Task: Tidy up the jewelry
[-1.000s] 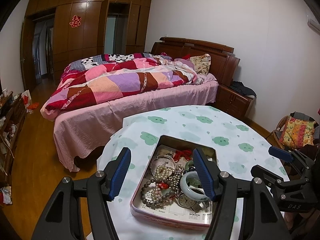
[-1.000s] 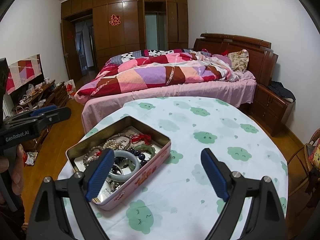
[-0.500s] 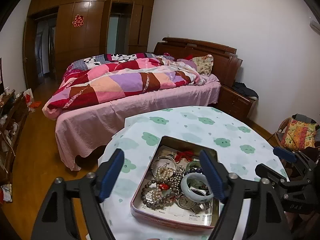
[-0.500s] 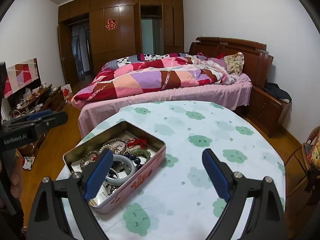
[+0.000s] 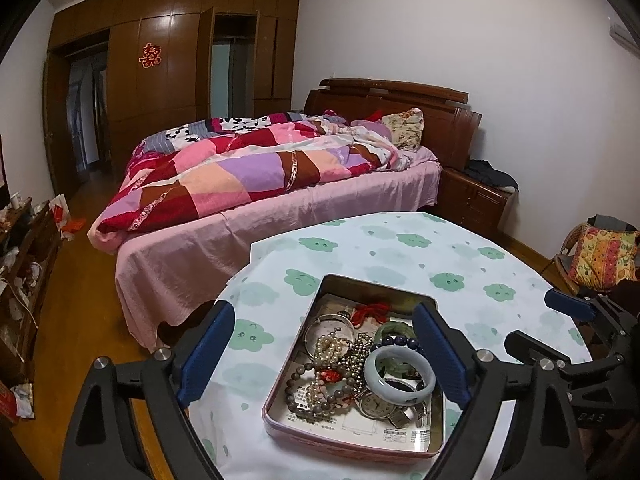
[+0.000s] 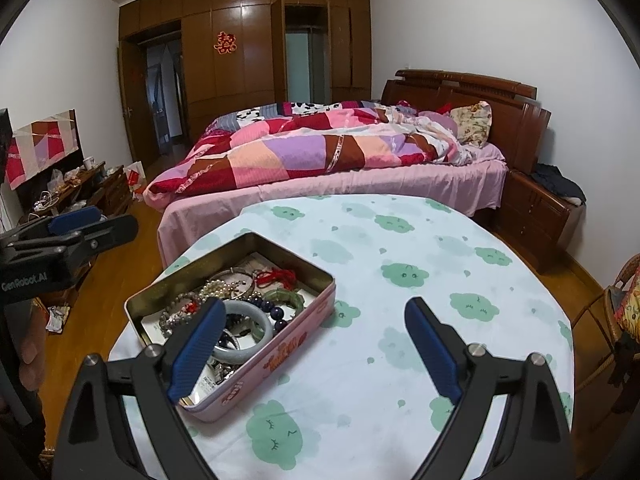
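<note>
A pink tin box (image 5: 320, 436) (image 6: 280, 352) sits on the round table, full of tangled jewelry. In it lie a pale jade bangle (image 5: 400, 372) (image 6: 256, 336), a pearl necklace (image 5: 332, 348), a green bangle (image 5: 394, 328), dark blue beads (image 6: 276, 312), a red cord (image 5: 370, 312) and a wristwatch (image 5: 376, 404). My left gripper (image 5: 324, 356) is open, above the box, its fingers straddling it. My right gripper (image 6: 312, 348) is open and empty, over the box's right edge and the cloth.
The table (image 6: 420, 280) wears a white cloth with green clouds. A bed (image 6: 340, 160) with a patchwork quilt stands behind it. A nightstand (image 6: 540, 216) is at the right and a cluttered low cabinet (image 6: 80, 188) at the left. A chair with a cushion (image 5: 600, 256) is at the right.
My left gripper has opened wider and pulled back a little from the box. Both views have tilted up slightly. The jewelry has not moved.
</note>
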{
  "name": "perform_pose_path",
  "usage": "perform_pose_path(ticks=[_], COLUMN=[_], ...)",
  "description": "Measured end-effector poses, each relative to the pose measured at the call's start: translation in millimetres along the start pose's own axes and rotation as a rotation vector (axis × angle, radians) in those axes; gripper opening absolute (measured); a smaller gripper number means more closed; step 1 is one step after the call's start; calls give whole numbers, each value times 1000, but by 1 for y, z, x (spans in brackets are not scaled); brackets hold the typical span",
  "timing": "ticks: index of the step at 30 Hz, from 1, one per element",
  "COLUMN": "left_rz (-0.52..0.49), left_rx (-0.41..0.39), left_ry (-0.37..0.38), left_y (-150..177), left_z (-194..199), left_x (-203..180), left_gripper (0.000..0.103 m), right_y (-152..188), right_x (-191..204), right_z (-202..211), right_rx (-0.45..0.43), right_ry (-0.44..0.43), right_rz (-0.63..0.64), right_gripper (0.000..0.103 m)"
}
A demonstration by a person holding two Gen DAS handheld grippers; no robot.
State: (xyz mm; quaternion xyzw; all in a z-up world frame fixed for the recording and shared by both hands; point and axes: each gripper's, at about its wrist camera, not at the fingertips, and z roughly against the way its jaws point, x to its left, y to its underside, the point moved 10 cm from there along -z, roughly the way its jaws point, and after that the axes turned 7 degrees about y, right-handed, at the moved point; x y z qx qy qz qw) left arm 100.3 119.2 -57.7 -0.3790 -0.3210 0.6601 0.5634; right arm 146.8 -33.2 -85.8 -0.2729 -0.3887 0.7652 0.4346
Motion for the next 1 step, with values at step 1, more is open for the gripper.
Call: perform_pose_path(ticks=[1], left_rz=[-2], left_rx=[1], left_ry=[-2], left_y=[0], left_z=[0], left_x=[-1], left_gripper=[90], right_y=[1], right_x=[0], right_z=[0], right_rx=[1], right_ry=[1], right_rz=[1], right_gripper=[93])
